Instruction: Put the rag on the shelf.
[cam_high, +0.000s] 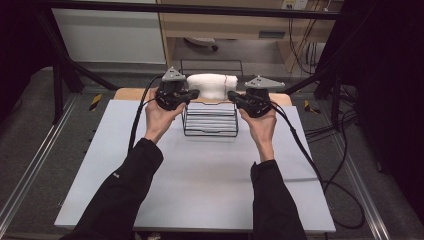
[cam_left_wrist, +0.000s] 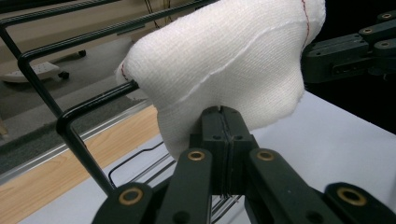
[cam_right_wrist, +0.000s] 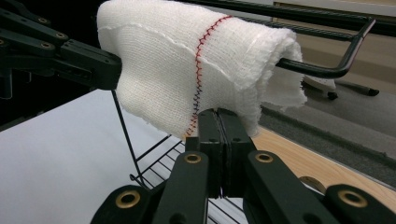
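a white cloth hangs over the top bar of a black wire rack at the upper middle of the frame, near the far edge of the grey desk. the left tool is clamped on the cloth's left end, the right tool on its right end, each seemingly pinching the lower hem, though the jaws hide the edge itself.
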